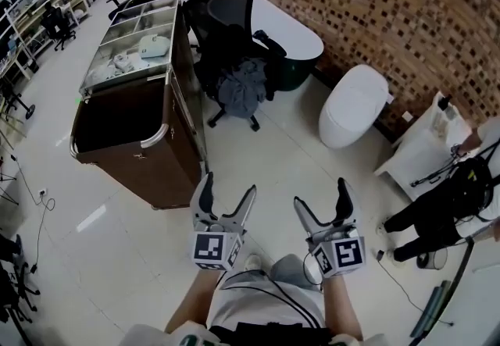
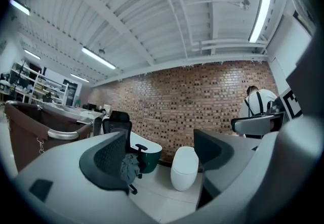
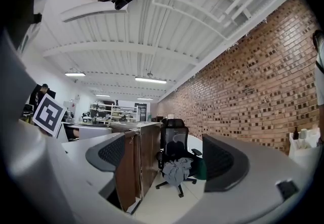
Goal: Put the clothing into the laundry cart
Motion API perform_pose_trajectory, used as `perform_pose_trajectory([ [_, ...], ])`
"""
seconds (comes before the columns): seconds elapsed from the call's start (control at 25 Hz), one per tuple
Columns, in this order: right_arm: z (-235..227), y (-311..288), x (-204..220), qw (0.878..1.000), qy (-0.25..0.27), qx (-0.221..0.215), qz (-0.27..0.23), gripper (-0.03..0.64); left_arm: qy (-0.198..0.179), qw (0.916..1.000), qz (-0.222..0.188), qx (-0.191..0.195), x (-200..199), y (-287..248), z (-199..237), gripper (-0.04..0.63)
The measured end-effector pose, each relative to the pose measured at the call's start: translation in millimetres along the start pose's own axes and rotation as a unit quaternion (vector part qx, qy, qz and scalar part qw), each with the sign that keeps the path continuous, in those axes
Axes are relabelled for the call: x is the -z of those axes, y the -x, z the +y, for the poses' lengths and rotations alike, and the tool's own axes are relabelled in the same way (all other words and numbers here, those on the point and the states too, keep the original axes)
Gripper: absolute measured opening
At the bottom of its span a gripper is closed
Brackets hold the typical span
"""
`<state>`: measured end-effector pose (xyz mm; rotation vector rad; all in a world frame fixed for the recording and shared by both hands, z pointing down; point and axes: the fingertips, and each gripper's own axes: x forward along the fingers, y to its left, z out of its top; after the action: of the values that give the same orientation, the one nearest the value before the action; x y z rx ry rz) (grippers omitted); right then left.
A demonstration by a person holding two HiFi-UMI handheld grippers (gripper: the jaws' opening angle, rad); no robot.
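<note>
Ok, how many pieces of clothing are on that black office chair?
1: a grey garment heaped on the seat of the black office chair, which stands beside the laundry cart. The heap could hide a second piece.

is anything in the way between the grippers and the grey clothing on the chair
Nothing visible. Only bare floor lies between the left gripper, the right gripper, both open and empty, and the grey clothing on the black chair. The laundry cart stands left of that path, beside the chair.

Grey clothing [image 1: 241, 87] heaped on chair [image 1: 228, 18] beside cart [image 1: 156, 171]
</note>
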<state>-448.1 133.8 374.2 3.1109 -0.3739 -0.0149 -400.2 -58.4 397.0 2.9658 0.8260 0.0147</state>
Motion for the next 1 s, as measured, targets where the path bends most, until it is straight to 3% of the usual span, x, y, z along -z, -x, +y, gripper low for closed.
perform_pose_trajectory([
  [0.44,-56,-104,23,0.999,-0.024,-0.047,0.009,0.494,0.0,0.9988,0.028,-0.04,26,-85,20,0.411],
  [0.64,-102,-174,7,0.996,-0.022,-0.084,-0.015,0.495,-0.016,0.998,0.024,-0.056,15,-157,16,0.412],
  [0.8,-140,-225,-5,0.992,-0.024,-0.116,-0.031,0.495,-0.022,0.9956,0.003,-0.091,-10,-211,19,0.411],
  [1.0,-178,-264,3,0.987,-0.037,-0.153,-0.024,0.494,-0.044,0.9916,0.01,-0.121,-10,-264,20,0.411],
])
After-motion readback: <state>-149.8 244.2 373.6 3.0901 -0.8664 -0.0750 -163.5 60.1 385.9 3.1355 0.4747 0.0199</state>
